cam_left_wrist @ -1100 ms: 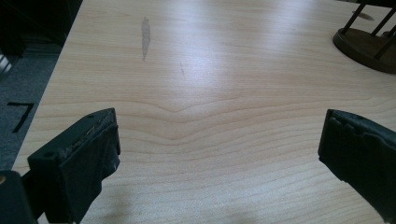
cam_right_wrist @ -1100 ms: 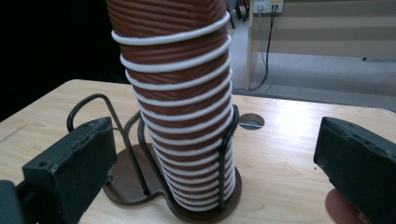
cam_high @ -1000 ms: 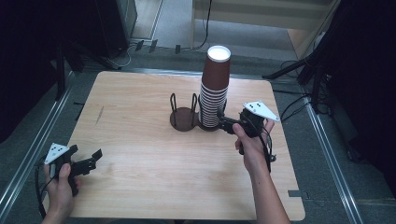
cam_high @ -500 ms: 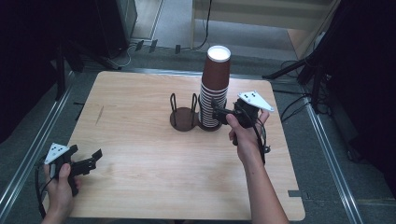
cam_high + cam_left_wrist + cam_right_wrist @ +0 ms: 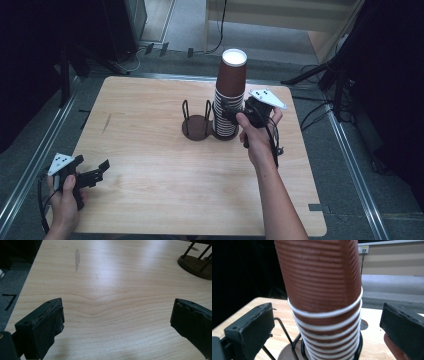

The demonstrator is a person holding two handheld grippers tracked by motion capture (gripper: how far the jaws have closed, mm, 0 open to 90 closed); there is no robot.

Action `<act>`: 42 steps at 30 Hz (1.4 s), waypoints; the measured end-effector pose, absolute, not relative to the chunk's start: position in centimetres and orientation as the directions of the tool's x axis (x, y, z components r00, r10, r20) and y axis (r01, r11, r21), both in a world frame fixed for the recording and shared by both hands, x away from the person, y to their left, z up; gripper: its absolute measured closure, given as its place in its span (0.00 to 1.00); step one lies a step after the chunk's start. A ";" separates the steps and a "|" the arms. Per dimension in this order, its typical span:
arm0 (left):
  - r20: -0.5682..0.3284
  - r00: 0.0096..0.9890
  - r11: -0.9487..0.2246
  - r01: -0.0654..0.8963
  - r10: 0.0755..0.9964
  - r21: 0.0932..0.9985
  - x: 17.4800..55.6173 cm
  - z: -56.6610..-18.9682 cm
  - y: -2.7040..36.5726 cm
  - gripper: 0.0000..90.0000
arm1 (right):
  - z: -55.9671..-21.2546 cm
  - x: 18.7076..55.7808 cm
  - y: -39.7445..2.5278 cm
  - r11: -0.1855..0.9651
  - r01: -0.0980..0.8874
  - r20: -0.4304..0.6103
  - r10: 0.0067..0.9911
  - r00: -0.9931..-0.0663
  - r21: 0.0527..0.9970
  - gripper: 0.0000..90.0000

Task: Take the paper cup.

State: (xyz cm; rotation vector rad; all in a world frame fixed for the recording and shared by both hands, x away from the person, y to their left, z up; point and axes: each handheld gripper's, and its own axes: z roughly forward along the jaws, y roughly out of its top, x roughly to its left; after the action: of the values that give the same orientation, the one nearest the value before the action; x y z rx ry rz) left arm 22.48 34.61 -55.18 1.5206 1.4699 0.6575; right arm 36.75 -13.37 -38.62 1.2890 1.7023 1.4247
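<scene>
A tall stack of ribbed brown paper cups (image 5: 230,95) with white rims stands in a black wire holder at the table's far middle. Beside it, to the left, is a second wire holder (image 5: 196,125), which is empty. My right gripper (image 5: 226,115) is at the lower part of the stack, open. In the right gripper view the cup stack (image 5: 324,290) sits between the wide-apart jaws of the right gripper (image 5: 325,327), which do not touch it. My left gripper (image 5: 95,167) rests near the front left corner, open and empty; in the left gripper view the left gripper (image 5: 117,325) has bare wood between its jaws.
The wooden table (image 5: 150,125) has a dark smudge (image 5: 77,256) at its left. The empty holder's base (image 5: 197,262) shows far off in the left gripper view. Metal rails (image 5: 45,145) run along the table's sides, and cables lie on the floor beyond.
My right gripper has moved forward and slightly left, bringing its open jaws around the cup stack. The left gripper has stayed still.
</scene>
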 end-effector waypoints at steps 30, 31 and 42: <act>-0.220 0.143 0.122 0.501 0.965 0.857 22.7 -55.2 34.7 0.00 | -37.7 40.1 -10.1 -0.061 0.230 0.125 0.953 -0.276 0.971 0.06; -0.222 0.143 0.122 0.502 0.965 0.856 22.7 -55.2 34.7 0.00 | -37.7 40.2 -10.1 -0.061 0.228 0.124 0.954 -0.275 0.972 0.06; -0.221 0.142 0.123 0.500 0.965 0.858 22.7 -55.2 34.7 0.00 | -37.8 40.9 -9.5 -0.065 0.236 0.123 0.962 -0.244 0.970 0.07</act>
State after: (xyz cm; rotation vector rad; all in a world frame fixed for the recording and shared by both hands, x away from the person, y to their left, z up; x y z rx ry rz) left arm 22.69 34.71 -55.21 1.5075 1.4883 0.6440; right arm 40.91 -9.47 -37.84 1.3174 1.5299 1.3594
